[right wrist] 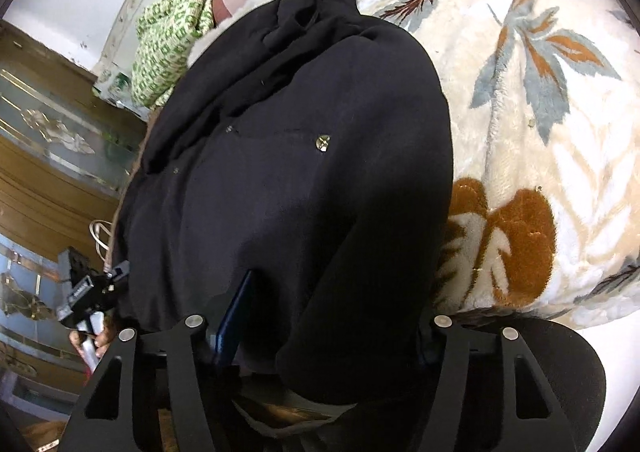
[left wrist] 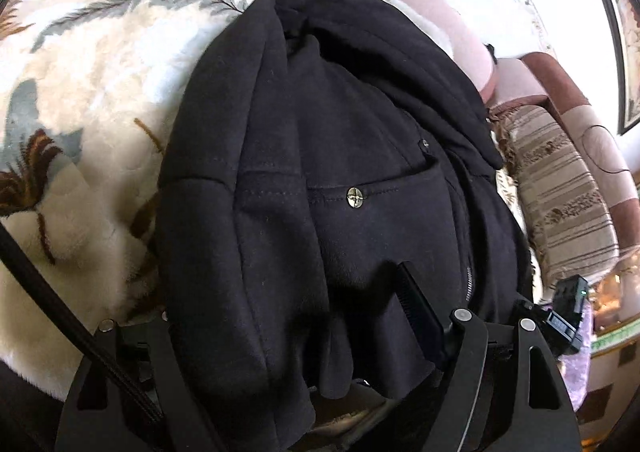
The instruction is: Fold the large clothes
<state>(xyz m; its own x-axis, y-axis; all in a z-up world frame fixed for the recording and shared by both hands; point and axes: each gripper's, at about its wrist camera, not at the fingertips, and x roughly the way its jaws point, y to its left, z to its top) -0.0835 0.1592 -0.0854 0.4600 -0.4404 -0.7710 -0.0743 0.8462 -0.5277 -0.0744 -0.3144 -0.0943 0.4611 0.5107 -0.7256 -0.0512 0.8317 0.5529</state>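
Observation:
A large black jacket (left wrist: 340, 172) with brass snap buttons lies on a cream leaf-patterned blanket (left wrist: 92, 100); it also fills the right wrist view (right wrist: 304, 180). My left gripper (left wrist: 304, 316) has its jaws wide apart with the jacket's near edge bunched between them; only the right finger (left wrist: 420, 304) shows, the left is under cloth. My right gripper (right wrist: 320, 316) stands likewise over the near edge, with one blue-edged finger (right wrist: 236, 312) showing and the other covered by the fabric. The other gripper (right wrist: 84, 292) shows at the left.
The blanket (right wrist: 540, 112) spreads to the right. A green-and-white patterned cloth (right wrist: 172, 36) lies beyond the jacket. A striped cushion (left wrist: 560, 192) and a brown-and-pink headboard (left wrist: 600, 148) are at the right. Wooden cabinet doors (right wrist: 48, 156) stand at the left.

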